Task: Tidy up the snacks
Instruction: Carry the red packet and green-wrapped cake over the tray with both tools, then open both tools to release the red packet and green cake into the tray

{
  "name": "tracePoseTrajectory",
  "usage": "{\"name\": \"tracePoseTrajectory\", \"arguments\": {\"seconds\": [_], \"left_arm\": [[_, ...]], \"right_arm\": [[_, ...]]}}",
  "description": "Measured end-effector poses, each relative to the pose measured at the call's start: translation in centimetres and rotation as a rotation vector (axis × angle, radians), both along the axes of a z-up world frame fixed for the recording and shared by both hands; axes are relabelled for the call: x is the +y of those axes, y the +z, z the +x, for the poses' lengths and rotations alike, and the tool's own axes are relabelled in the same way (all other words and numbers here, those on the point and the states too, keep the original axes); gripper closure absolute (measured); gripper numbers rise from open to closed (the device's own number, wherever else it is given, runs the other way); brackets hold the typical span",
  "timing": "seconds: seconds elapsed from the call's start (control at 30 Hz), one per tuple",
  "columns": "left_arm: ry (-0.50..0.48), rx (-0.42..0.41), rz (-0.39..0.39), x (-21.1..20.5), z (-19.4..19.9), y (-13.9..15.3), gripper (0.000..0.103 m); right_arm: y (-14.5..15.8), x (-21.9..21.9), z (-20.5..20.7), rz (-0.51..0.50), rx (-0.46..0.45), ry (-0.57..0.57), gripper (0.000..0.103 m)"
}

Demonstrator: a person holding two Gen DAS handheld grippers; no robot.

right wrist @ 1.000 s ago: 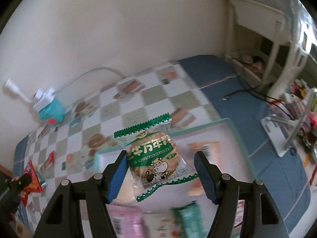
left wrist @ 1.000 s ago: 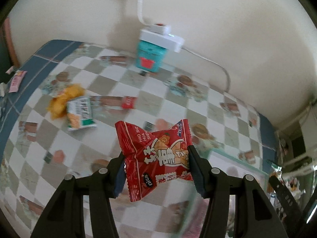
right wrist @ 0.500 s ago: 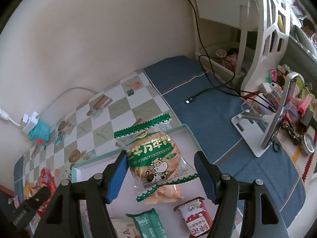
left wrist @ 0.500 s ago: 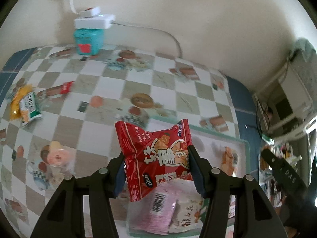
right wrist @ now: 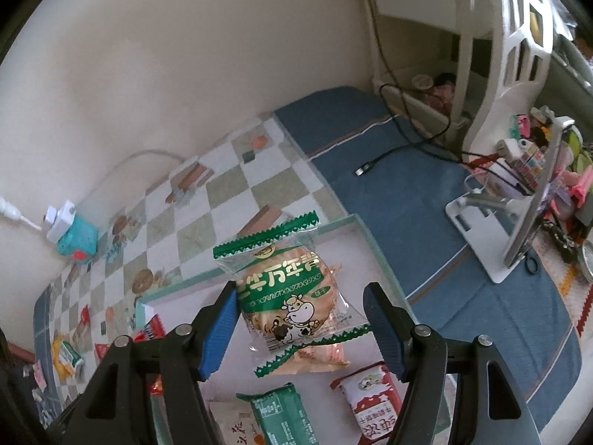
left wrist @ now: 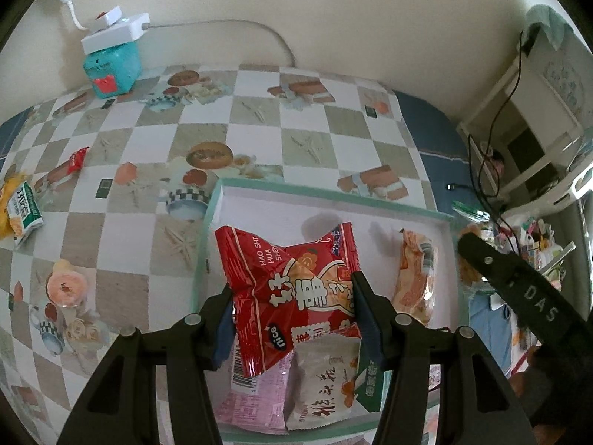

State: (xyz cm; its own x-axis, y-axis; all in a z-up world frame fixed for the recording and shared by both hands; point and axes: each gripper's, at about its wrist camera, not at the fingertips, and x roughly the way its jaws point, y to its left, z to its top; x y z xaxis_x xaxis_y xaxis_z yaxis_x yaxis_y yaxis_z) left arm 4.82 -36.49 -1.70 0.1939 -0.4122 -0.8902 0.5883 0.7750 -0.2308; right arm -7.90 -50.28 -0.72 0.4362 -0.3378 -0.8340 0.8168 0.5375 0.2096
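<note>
A checkered tablecloth (left wrist: pixel 259 137) carries a teal-rimmed tray (left wrist: pixel 326 189), loose snack packets (left wrist: pixel 24 209) and a teal box (left wrist: pixel 113 70).

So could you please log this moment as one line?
left hand-held gripper: red packet | right hand-held gripper: green packet | both over tray

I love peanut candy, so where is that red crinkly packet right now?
In the left wrist view, the red crinkly packet sits pinched in the left tongs, above the shallow green-rimmed tray.

A teal box (left wrist: pixel 113 68) topped by a white power strip (left wrist: pixel 115 29) is seen at 11 o'clock against the wall. A black cable (right wrist: pixel 398 148) and white stand (right wrist: pixel 493 230) are seen at 2 o'clock on the blue cloth (right wrist: pixel 426 222).
</note>
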Motion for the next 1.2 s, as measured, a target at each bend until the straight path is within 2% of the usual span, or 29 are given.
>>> {"name": "tracePoseTrajectory", "arguments": {"seconds": [0.3, 0.67, 0.73, 0.83, 1.2], "left_arm": [[-0.011, 0.02, 0.033, -0.6, -0.1, -1.2, 0.045], [-0.022, 0.049, 0.056, -1.0, -0.1, -2.3, 0.044], [-0.022, 0.051, 0.057, -1.0, -0.1, -2.4, 0.043], [-0.02, 0.053, 0.064, -0.9, -0.1, -2.4, 0.031], [-0.034, 0.048, 0.02, -0.6, -0.1, -1.2, 0.031]], "right_arm": [[-2.1, 0.9, 1.8, 0.049, 0.042, 0.055, 0.032], [-3.6, 0.9, 2.5, 0.089, 0.081, 0.059, 0.031], [-3.6, 0.9, 2.5, 0.094, 0.083, 0.062, 0.031], [-3.8, 0.8, 2.6, 0.109, 0.086, 0.06, 0.03], [-2.6, 0.4, 1.7, 0.088, 0.08, 0.027, 0.029]]}}
